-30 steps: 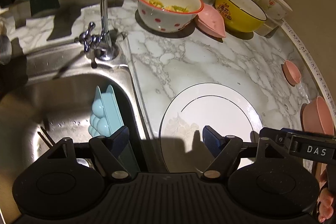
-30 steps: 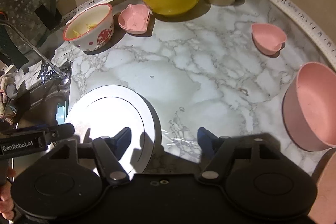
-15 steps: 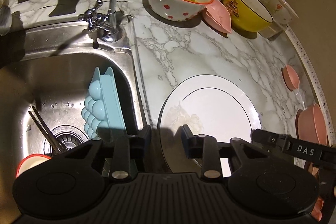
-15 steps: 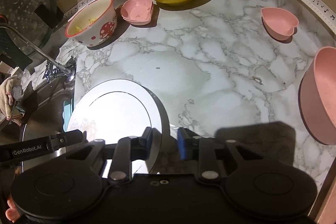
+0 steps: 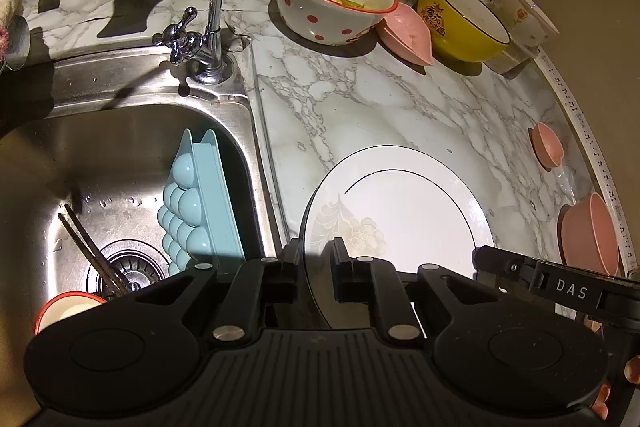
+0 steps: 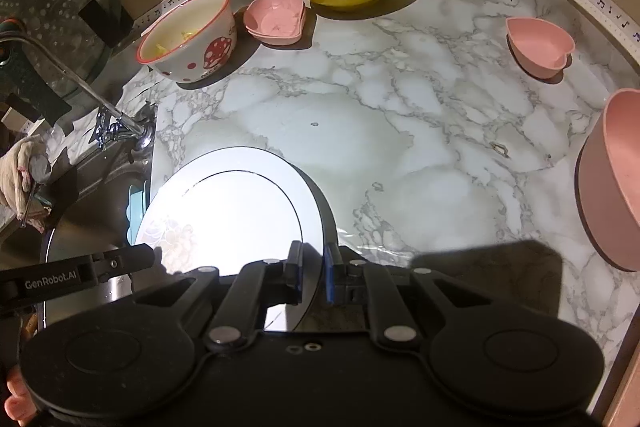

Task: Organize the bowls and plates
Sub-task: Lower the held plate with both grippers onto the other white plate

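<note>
White plate [image 5: 400, 215] is lying on the marble counter [image 5: 380, 107] at lower centre of both frames; you are clamping your left claw [image 5: 316, 267] and right claw [image 6: 311, 277] on opposite near edges, equally close.

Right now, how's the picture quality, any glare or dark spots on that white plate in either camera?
Right wrist view: the white plate is blown out by glare, its floral print barely readable. Left wrist view: the plate is evenly lit and sharp, though the left gripper shadows its near rim. Both views bend the counter edge, fisheye style.
</note>
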